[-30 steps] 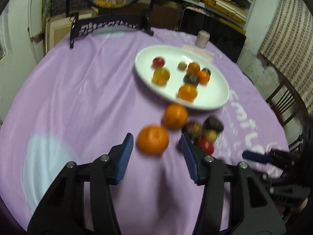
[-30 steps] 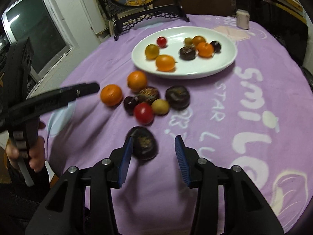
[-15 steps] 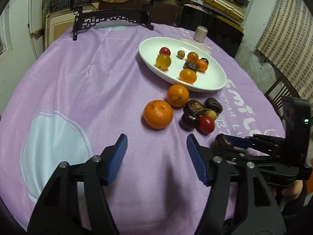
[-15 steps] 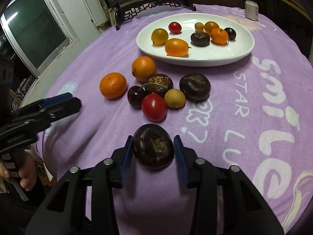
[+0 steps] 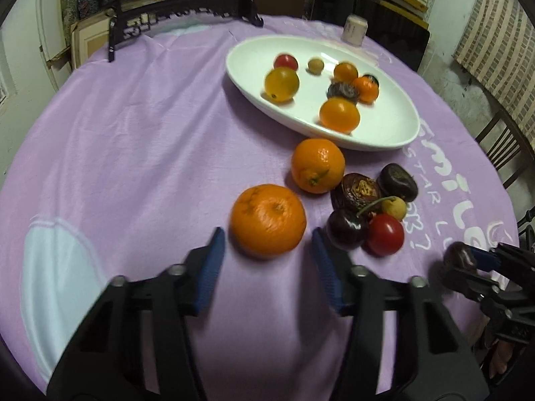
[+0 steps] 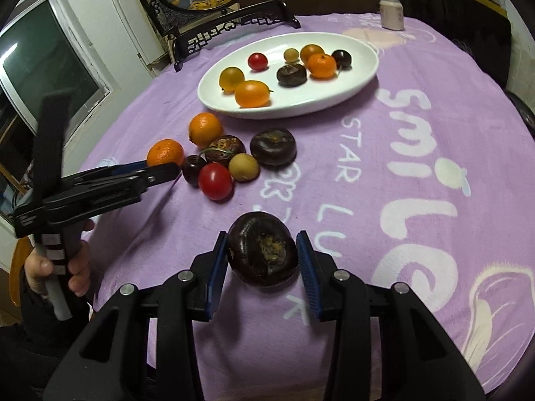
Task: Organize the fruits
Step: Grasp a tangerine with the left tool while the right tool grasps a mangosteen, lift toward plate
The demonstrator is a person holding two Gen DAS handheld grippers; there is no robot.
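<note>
Fruits are split in two bunches on my bench: eight small ones already in the white oval plate (image 6: 364, 77), the rest loose on the purple cloth (image 5: 133, 140) in front of it. My right gripper (image 6: 264, 254) has a dark, wrinkly round fruit (image 6: 262, 253) pinched between its blue pads, both pads touching its sides, and it looks lifted a bit off the cloth. That fruit is almost black with a rough yellowish patch in the middle.

My left gripper (image 5: 267, 257) is spread wide, with the nearer mandarin (image 5: 267, 220) sitting just ahead of the tips, pads not touching it. It's bright orange, dimpled skin, a little flattened. The second mandarin (image 5: 317, 165) sits just behind it, near the plate's front rim. Right of those is a tight cluster: a dark cherry (image 5: 346, 229) with a stem, a red tomato (image 5: 384, 234), a small yellow fruit (image 5: 394, 208) and two more dark wrinkly ones, all touching or nearly so.

Room-wise, the cherry is very close to my left gripper's right pad, so that side is cramped. The left half of the cloth is wide open. The bench edge curves away on both sides, and a dark carved stand (image 6: 234, 30) sits at the far edge behind the plate.
</note>
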